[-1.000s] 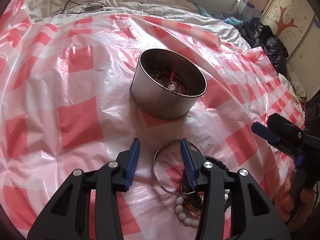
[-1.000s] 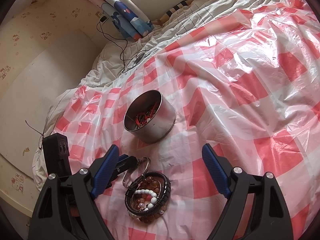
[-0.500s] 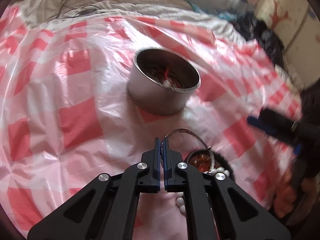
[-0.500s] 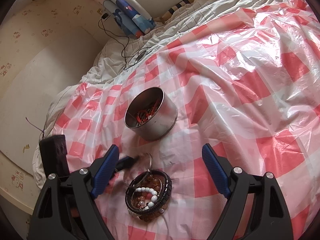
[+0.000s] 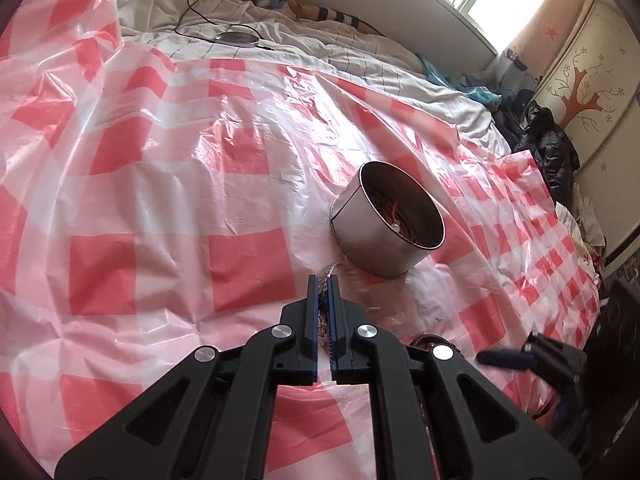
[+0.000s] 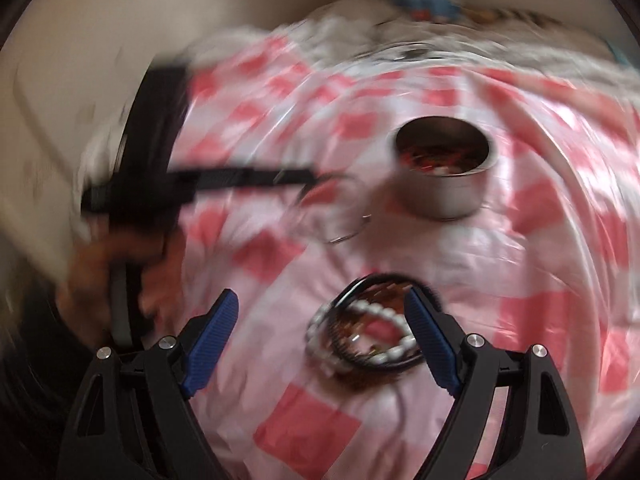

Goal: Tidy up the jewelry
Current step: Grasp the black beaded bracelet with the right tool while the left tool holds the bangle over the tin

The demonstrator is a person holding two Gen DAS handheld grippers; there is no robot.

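My left gripper point(image 5: 323, 280) is shut on a thin silver bangle point(image 6: 344, 216); the right wrist view shows the bangle hanging from its tips, lifted above the cloth, left of a round metal tin point(image 5: 386, 226) that holds red and white beads. The tin also shows in the right wrist view point(image 6: 444, 168), which is blurred. My right gripper point(image 6: 320, 308) is open and empty, just above a pile of bracelets point(image 6: 368, 332): a white bead string, brown beads and a black band. In the left wrist view only the pile's edge point(image 5: 430, 338) shows.
A red-and-white checked plastic sheet point(image 5: 168, 200) covers the bed. A white quilt with a black cable and a round disc point(image 5: 238, 38) lies at the far end. Dark clothes point(image 5: 548, 144) and a cupboard stand at the right.
My left gripper closed on the silver bangle, then lifted it off the pile and carried it toward the tin. My right gripper swung over the bracelet pile, still open.
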